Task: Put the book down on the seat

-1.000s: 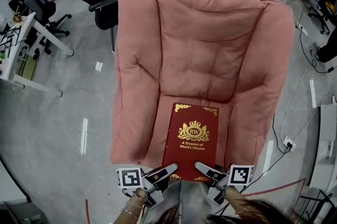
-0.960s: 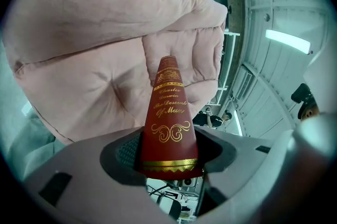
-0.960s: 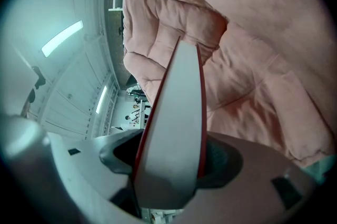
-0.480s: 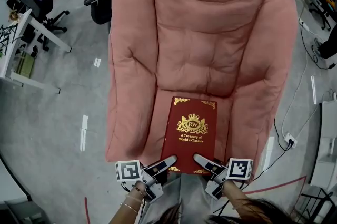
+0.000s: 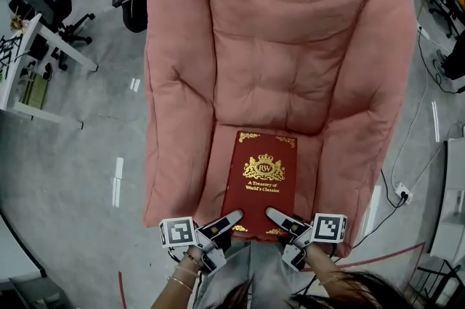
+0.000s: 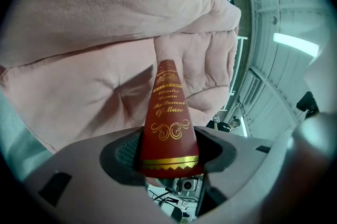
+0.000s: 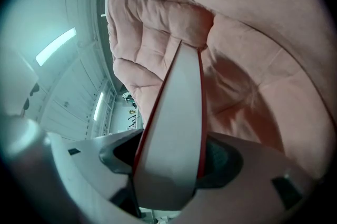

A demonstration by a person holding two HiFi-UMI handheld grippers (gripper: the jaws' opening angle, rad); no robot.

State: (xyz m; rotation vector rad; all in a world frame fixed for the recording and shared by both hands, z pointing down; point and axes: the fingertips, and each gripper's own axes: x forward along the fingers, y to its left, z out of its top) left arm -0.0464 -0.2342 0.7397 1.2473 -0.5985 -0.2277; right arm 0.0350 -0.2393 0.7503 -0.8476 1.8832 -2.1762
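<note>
Left tongs (image 5: 229, 219) clamp the red book (image 5: 261, 180) at its spine, right tongs (image 5: 273, 214) grip its page edge; ahead of both lies the pink armchair (image 5: 276, 60).

Head view: bright, even overhead light, no hard shadows, only soft shading in the folds of the armchair (image 5: 276, 46). Gold print on the book (image 5: 261, 184) is sharp, no glare. Mild barrel bend at the edges, where the floor (image 5: 65, 155) curves.
Both gripper views: heavy fisheye, black vignette in the corners, cyan cast on the ceiling side. Strip light (image 6: 295, 44) is blown out in the left gripper view, second strip light (image 7: 55, 46) likewise in the right. Left tongs (image 6: 168, 165) and right tongs (image 7: 171, 165) sit close to the lens, soft. The book throws a soft shadow on the cushion in both.
</note>
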